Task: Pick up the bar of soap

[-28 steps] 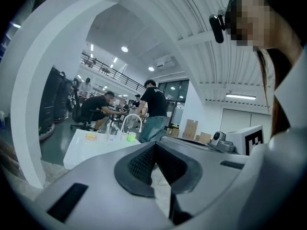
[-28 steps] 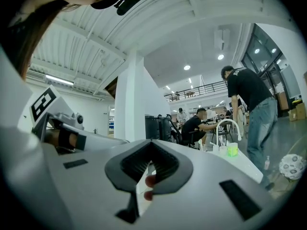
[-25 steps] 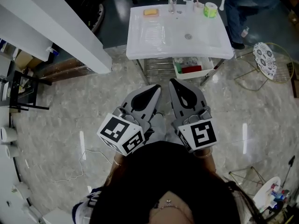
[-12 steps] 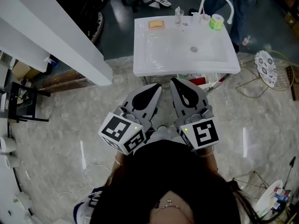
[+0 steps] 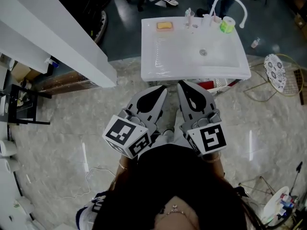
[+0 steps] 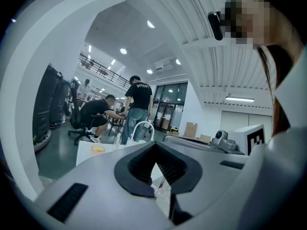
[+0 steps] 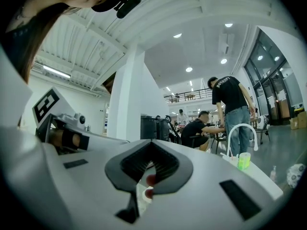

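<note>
The yellow bar of soap [image 5: 164, 26] lies on the back left corner of the white sink unit [image 5: 158, 61], far ahead of both grippers. The left gripper view also catches the soap [image 6: 98, 149], small on the sink's near corner. My left gripper [image 5: 162, 88] and right gripper [image 5: 181, 84] are held side by side close to my body, tips just short of the sink's front edge. Both are shut with nothing between the jaws.
A curved white faucet [image 5: 231, 2], a green cup [image 5: 227, 24] and a small clear bottle [image 5: 188, 17] stand along the sink's back edge. A bin with red items [image 5: 214, 84] sits under the sink. A white counter [image 5: 57, 37] runs on the left. People are behind the sink.
The sink has drawn closer and shifted lower and to the right in the head view. Both grippers keep the same shut pose in front of my body.
</note>
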